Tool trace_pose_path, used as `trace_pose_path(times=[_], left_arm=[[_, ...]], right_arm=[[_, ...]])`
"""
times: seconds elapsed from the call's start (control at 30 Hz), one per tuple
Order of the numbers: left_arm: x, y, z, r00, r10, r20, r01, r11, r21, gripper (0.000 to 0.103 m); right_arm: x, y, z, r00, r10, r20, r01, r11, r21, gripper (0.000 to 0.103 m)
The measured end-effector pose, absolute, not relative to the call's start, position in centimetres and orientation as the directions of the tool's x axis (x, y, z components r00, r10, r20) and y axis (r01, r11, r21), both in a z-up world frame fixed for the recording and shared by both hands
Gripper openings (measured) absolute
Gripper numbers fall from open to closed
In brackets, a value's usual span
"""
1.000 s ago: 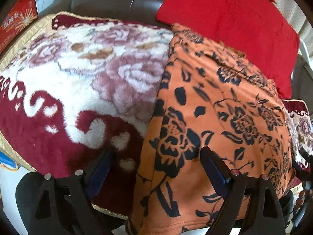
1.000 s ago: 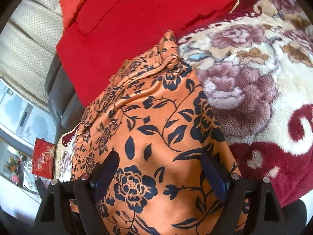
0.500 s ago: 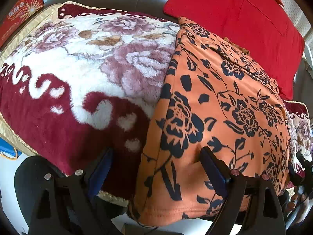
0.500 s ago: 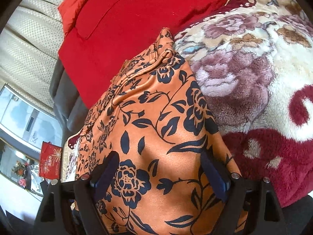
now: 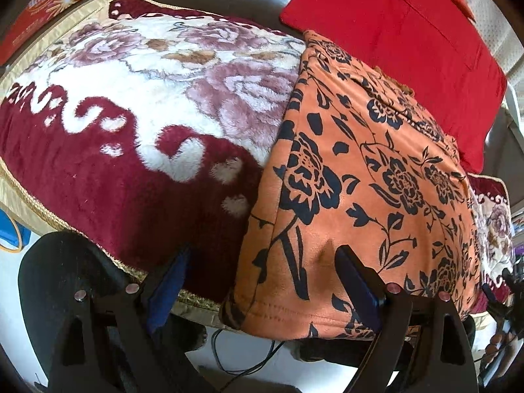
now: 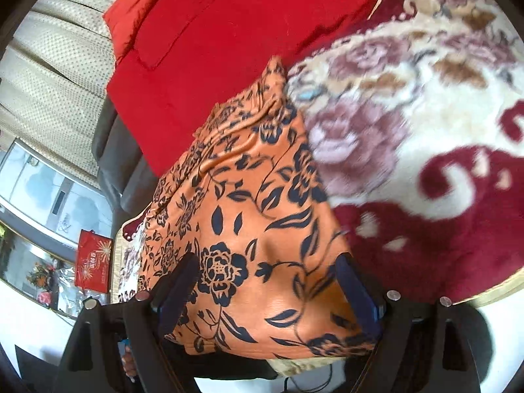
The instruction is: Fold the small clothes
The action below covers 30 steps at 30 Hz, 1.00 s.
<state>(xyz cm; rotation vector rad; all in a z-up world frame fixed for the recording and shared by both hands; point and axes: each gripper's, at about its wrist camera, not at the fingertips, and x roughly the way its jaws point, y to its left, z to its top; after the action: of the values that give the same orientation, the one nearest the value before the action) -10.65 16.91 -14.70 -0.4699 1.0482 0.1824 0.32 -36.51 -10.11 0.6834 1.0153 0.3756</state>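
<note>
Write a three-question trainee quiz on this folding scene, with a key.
1. True or false: the left gripper is clamped on the orange floral garment.
2. Multiple choice: what does the garment lie on? A) a bare wooden table B) a plush rose-patterned blanket C) a metal tray
3. Fill in: the plain cushion behind the garment is coloured ____.

Key
1. False: both the left gripper and the right gripper stand open, gripping nothing.
2. B
3. red
</note>
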Motion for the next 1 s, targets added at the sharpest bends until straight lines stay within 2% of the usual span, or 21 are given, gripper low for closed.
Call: trace_pose_path(times=[0.2, 0.3, 0.4, 0.47, 0.53, 0.7, 0.77, 0.83, 1.0], left_arm=[[-11.2, 16.7, -14.5, 0.509, -0.094, -0.856, -0.34, 0.891, -0.301, 0.09], [-11.2, 16.7, -14.5, 0.513, -0.101, -0.852, -0.336, 0.89, -0.308, 0.09], [-11.0, 16.3, -15.1, 0.48, -0.081, -0.873, -0.345, 0.898, -0.273, 0.09], [-10.9, 16.1, -15.4, 0.463, -0.05, -0.885, -0.352, 0.906, -0.235, 0.089], [-10.8, 15.8, -15.5, 0.448, -0.014, -0.894, -0.354, 0.915, -0.191, 0.09], [-10.6, 15.4, -15.7, 0.43, 0.026, -0.903, -0.345, 0.928, -0.138, 0.09], [-10.5, 15.2, -15.8, 0.428, 0.031, -0.903, -0.343, 0.93, -0.131, 0.09], [-10.5, 15.2, -15.8, 0.427, 0.033, -0.903, -0.342, 0.931, -0.128, 0.089], [-10.5, 15.0, -15.6, 0.431, 0.035, -0.901, -0.336, 0.934, -0.125, 0.087]], right_arm=[[1.0, -36.0, -13.1, 0.363, 0.596, -0.717, 0.03, 0.761, 0.648, 0.086], [0.2, -36.1, -13.1, 0.355, 0.604, -0.714, 0.014, 0.76, 0.65, 0.084], [-0.2, -36.7, -13.9, 0.346, 0.598, -0.723, 0.034, 0.762, 0.647, 0.065], [-0.3, -37.1, -14.2, 0.339, 0.596, -0.728, 0.047, 0.762, 0.646, 0.045], [-0.5, -37.0, -14.4, 0.33, 0.59, -0.737, 0.044, 0.77, 0.636, 0.041], [-0.2, -36.8, -15.0, 0.313, 0.582, -0.751, 0.054, 0.778, 0.626, 0.042], [-0.2, -36.4, -14.9, 0.3, 0.596, -0.744, 0.029, 0.774, 0.632, 0.056], [0.0, -35.7, -14.7, 0.281, 0.603, -0.746, -0.008, 0.779, 0.627, 0.064], [0.4, -33.9, -14.4, 0.241, 0.582, -0.776, -0.068, 0.808, 0.585, 0.078]])
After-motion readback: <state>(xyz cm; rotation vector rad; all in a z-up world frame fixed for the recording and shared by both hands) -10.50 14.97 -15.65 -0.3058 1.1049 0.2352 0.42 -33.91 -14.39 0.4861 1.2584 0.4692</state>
